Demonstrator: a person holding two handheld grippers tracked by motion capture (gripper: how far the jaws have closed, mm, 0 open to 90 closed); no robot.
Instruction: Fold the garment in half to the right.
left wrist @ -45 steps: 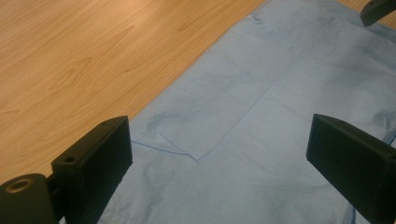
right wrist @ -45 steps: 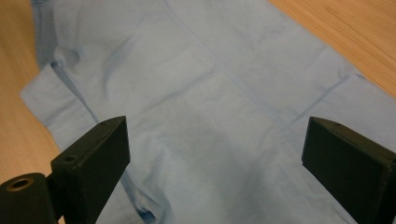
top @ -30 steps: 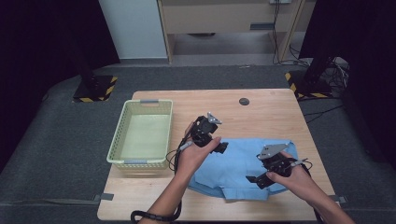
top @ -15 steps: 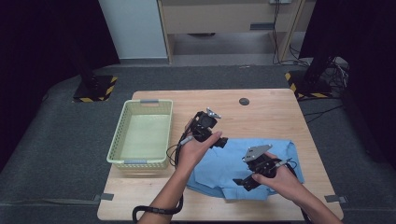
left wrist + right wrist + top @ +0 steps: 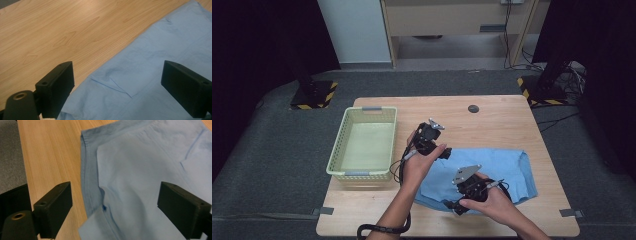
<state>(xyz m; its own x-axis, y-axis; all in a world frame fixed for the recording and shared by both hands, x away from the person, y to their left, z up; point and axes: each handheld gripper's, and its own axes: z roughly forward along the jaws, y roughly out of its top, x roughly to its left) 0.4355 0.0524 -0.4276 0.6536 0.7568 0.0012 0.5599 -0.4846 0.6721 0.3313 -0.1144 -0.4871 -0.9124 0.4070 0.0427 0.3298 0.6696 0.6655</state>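
A light blue shirt point(image 5: 492, 172) is spread flat on the desk point(image 5: 492, 120), with the left claw point(image 5: 443, 152) and right claw point(image 5: 452, 206) held wide open and empty above its edges; each hem should be pinched squarely before lifting.

Blue garment point(image 5: 140, 177) is showing as thin woven cloth, matt, softly creased, with stitched hems. Table point(image 5: 50, 32) is presenting smooth light wood grain with a faint sheen. Basket point(image 5: 364, 145) is appearing as pale perforated plastic.
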